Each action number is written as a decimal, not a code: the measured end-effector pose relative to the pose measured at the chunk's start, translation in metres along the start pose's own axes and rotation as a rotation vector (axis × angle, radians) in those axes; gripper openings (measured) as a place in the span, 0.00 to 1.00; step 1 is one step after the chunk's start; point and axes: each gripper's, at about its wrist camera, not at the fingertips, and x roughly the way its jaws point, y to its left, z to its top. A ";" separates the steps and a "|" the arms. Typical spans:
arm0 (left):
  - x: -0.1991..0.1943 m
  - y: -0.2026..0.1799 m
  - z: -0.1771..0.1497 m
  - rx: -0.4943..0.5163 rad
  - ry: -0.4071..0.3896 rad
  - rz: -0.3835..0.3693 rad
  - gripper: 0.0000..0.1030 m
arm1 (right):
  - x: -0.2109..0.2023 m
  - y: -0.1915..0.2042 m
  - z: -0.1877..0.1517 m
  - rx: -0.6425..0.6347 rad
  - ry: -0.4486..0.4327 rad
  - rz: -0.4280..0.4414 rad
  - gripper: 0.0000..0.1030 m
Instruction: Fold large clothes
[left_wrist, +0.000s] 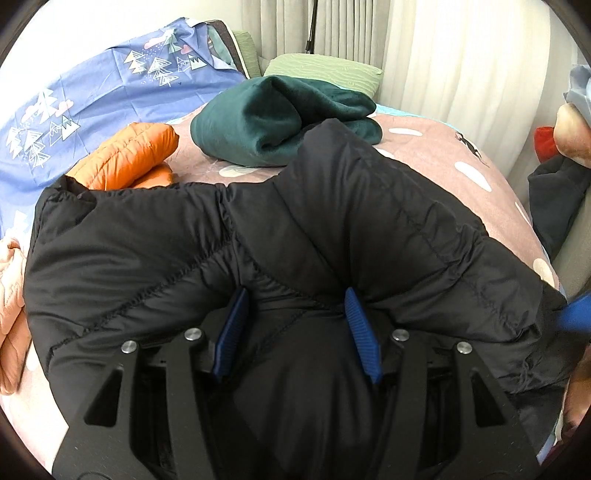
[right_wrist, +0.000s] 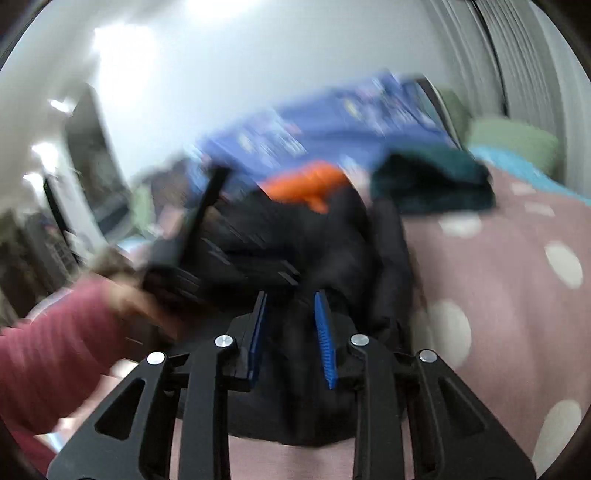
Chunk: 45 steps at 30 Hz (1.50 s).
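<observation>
A black puffer jacket (left_wrist: 332, 229) lies bunched on the pink spotted bed cover (left_wrist: 461, 155). My left gripper (left_wrist: 295, 299) has its blue pads pressed into a thick fold of the jacket, which fills the gap between them. In the blurred right wrist view the right gripper (right_wrist: 290, 299) also has jacket fabric (right_wrist: 314, 236) between its blue pads. The left gripper's black body (right_wrist: 177, 266) and a hand in a red sleeve (right_wrist: 55, 350) show at the left of that view. A blue pad of the right gripper (left_wrist: 576, 317) shows at the right edge of the left wrist view.
A folded dark green fleece (left_wrist: 280, 118) and an orange puffer garment (left_wrist: 129, 155) lie beyond the jacket. A blue patterned quilt (left_wrist: 92, 92) is at the back left, a green pillow (left_wrist: 325, 70) behind, curtains (left_wrist: 461, 55) at the right. A peach garment (left_wrist: 11, 295) lies left.
</observation>
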 end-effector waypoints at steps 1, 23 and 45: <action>0.000 0.001 -0.001 0.000 -0.002 0.000 0.54 | 0.013 -0.005 -0.005 0.007 0.044 -0.074 0.16; -0.048 0.011 -0.001 -0.009 -0.086 0.000 0.31 | 0.058 -0.037 -0.024 0.155 0.184 -0.057 0.14; 0.005 0.109 -0.032 -0.245 -0.005 0.165 0.27 | 0.041 -0.030 -0.018 0.084 0.193 -0.062 0.17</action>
